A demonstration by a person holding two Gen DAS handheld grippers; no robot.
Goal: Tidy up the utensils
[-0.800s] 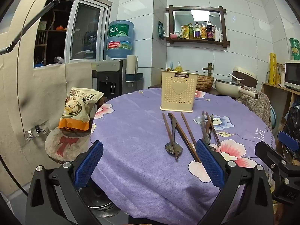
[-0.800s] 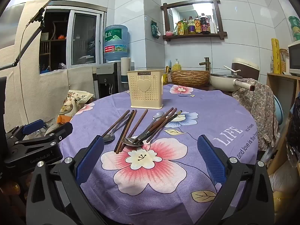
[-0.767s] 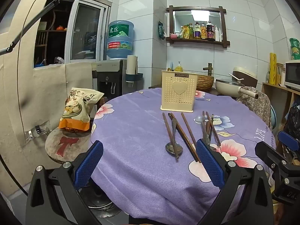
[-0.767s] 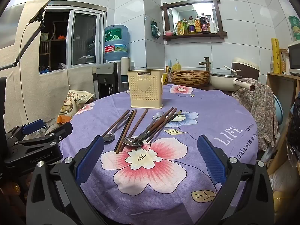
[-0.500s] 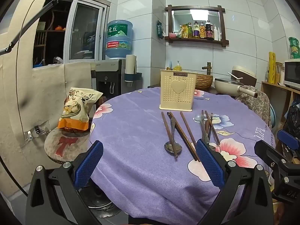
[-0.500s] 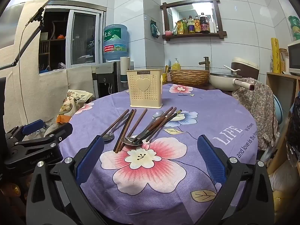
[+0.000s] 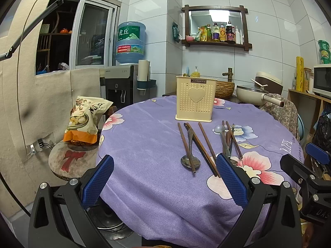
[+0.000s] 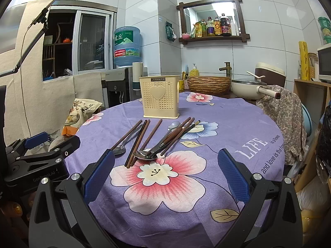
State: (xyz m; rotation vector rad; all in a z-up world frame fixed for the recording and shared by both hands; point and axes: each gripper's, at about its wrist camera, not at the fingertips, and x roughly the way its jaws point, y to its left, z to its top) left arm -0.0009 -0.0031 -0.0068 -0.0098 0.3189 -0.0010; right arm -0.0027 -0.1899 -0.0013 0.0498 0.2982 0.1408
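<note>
A cream perforated utensil holder (image 7: 195, 99) (image 8: 160, 96) with a heart on its front stands upright at the far side of the round table. In front of it lie several brown chopsticks (image 7: 202, 146) (image 8: 138, 142) and metal spoons (image 7: 190, 157) (image 8: 145, 155) in two loose groups on the purple cloth. My left gripper (image 7: 164, 177) hovers open near the table's front left edge, short of the utensils, nothing between its blue pads. My right gripper (image 8: 165, 175) is open over the pink flower print, just short of the nearest spoon, and is empty.
The table (image 8: 238, 124) wears a purple floral cloth. A snack bag (image 7: 86, 122) rests on a low stool at the left. Behind are a water dispenser (image 7: 129, 78), a wicker basket (image 8: 209, 84), a pan (image 8: 252, 90) and a draped chair (image 8: 287, 111).
Both views have shifted very slightly; the utensils and holder lie as before, and both grippers stay open and empty.
</note>
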